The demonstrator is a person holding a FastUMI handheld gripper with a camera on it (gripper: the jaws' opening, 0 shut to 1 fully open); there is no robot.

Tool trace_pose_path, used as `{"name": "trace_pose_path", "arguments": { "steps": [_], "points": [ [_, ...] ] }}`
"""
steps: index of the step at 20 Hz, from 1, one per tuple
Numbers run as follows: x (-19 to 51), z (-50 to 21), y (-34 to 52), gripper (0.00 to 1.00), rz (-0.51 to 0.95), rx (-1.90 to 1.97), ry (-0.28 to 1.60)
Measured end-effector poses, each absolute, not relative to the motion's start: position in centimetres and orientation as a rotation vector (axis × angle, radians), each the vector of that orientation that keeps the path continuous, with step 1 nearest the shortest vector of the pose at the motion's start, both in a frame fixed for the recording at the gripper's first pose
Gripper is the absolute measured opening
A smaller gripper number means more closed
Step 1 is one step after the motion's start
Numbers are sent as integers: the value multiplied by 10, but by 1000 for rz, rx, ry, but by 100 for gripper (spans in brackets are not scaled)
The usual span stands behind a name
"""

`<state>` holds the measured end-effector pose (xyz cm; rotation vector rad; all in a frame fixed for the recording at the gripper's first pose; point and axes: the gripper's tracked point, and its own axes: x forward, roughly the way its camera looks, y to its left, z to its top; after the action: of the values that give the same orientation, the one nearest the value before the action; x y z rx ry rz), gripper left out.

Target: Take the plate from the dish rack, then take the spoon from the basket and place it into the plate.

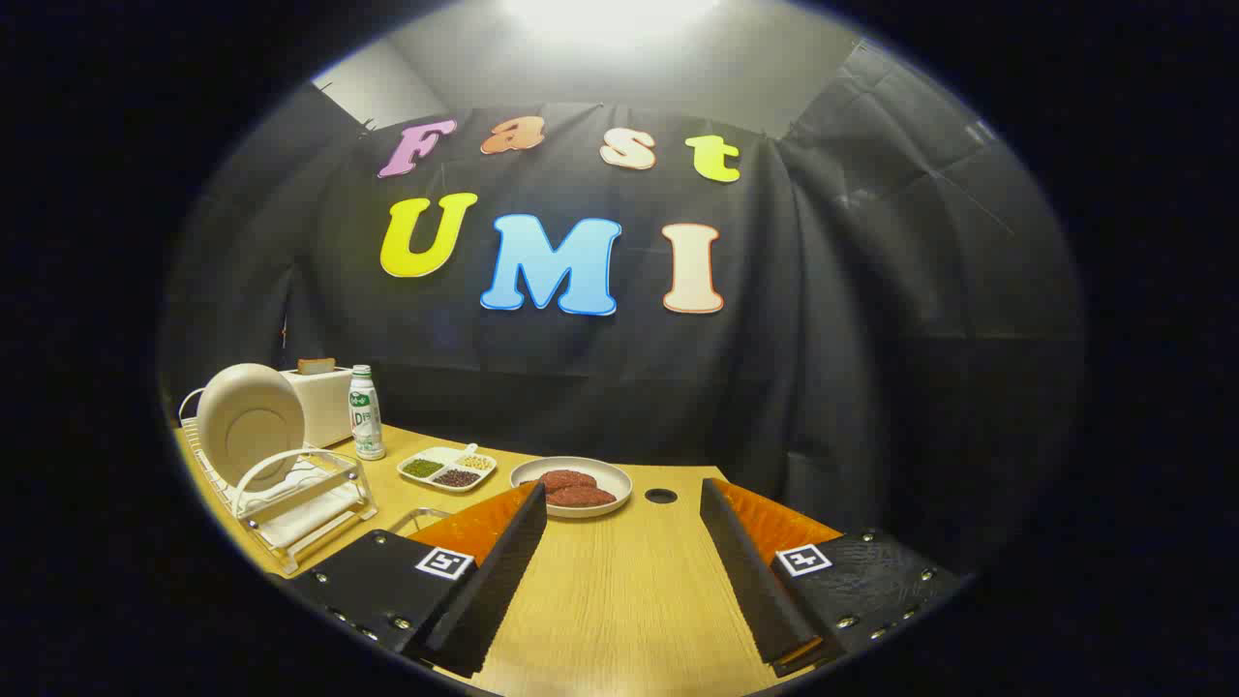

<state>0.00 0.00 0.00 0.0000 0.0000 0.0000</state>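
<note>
a: nearest first. gripper point(624, 503) held over the wooden table point(619, 590), fingers spread wide, nothing between them but bare tabletop.

b: just ahead of the tips?

a: a dish of reddish patties point(573, 486), close past the left fingertip, and a small dark hole point(661, 496) in the table. beyond that a divided tray point(447, 469) of beans and grains.

b: task items?

a: plate point(250, 420) stands on edge in the wire dish rack point(290, 494), well off to the left of the fingers, underside toward us. a wire rim point(418, 516) just behind the left finger may be the basket; spoon not made out.

b: handling?

a: my judgement: plate is rigid, glazed, likely slick and breakable. pinch the upper rim, one finger on each face, lift straight up out of the slot.

b: farthest?

a: toaster point(319, 402) and bottle point(365, 414) behind the rack, against the cloth wall.
</note>
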Motion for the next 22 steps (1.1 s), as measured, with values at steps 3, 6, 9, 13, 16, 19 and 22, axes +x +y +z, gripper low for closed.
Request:
{"name": "trace_pose_path", "arguments": {
  "steps": [3,6,9,13,16,19,22],
  "points": [
    [-25,40,25,94,-2,-21,-30],
    [-46,77,59,94,3,5,-33],
    [-62,114,90,94,-21,1,-50],
    [-78,155,128,94,-62,1,-84],
    [-86,175,173,62,-19,30,-93],
    [-88,183,213,63,42,63,-95],
    [-84,180,253,62,89,94,-61]
  ]
}}
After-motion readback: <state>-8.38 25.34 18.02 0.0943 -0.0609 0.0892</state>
